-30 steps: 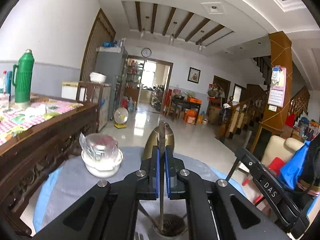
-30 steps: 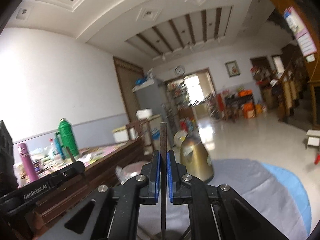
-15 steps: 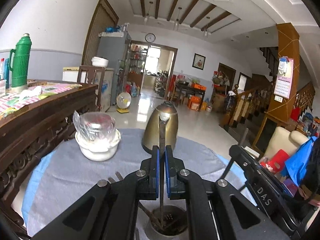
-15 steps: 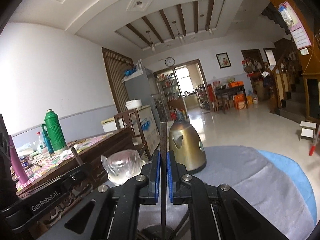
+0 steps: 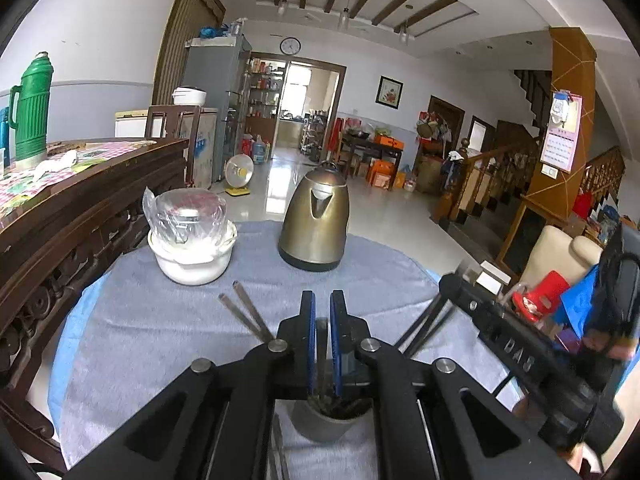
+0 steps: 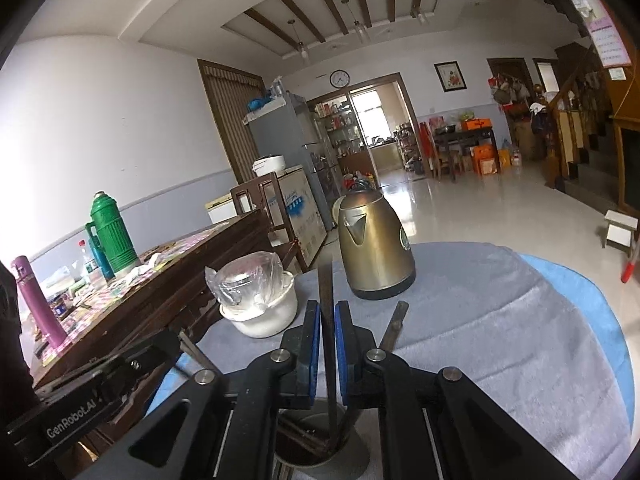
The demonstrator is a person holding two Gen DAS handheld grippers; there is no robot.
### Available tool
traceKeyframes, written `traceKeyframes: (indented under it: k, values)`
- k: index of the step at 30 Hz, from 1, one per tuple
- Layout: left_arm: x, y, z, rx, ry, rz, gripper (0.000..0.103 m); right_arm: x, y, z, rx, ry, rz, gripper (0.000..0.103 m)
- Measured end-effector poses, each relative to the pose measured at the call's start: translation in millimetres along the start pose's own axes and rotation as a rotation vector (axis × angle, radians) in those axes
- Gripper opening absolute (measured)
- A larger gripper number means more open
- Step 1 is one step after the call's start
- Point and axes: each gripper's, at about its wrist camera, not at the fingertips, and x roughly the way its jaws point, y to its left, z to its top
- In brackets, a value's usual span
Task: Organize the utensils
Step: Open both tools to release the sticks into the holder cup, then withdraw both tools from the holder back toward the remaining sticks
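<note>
A grey utensil cup (image 5: 326,420) stands on the round table just under both grippers; it also shows in the right wrist view (image 6: 316,456). My left gripper (image 5: 322,304) has its jaws slightly apart around a chopstick (image 5: 321,356) whose top sits low between the pads and whose lower end is in the cup. My right gripper (image 6: 328,312) is shut on a dark chopstick (image 6: 326,304) that stands upright with its lower end in the cup. Other chopsticks (image 5: 246,314) lean out of the cup to the left, and one (image 6: 394,326) leans right.
A brass kettle (image 5: 316,220) and a white bowl with a bagged jar (image 5: 190,232) stand at the table's far side on the grey cloth (image 5: 160,340). A dark wooden sideboard (image 5: 80,200) with a green thermos (image 5: 32,108) runs along the left.
Both grippers have tilted and come down toward the cup. The left chopstick has slid down between the left pads, which now stand a little apart. The right chopstick stays gripped.
</note>
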Motion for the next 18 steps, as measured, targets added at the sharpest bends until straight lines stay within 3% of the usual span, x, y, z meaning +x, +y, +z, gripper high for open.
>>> traceKeyframes:
  k: [1, 3, 5, 12, 18]
  values:
    - [-4, 1, -3, 0.006, 0.007, -0.002, 0.014, -3, -3, 2, 0.016, 0.003, 0.009, 0.02]
    - [-11, 1, -7, 0.015, 0.01, 0.004, 0.031, -10, -7, 6, 0.036, -0.019, 0.022, 0.042]
    - [-19, 3, -13, 0.025, 0.012, 0.01, 0.04, -22, -11, 9, 0.042, -0.065, 0.019, 0.053]
    - [-36, 20, -44, 0.023, 0.075, 0.04, 0.059, -59, -28, 15, 0.076, -0.14, 0.026, 0.053]
    - [-37, 30, -69, -0.008, 0.149, 0.062, 0.061, -79, -41, 0, 0.082, -0.105, 0.032, 0.053]
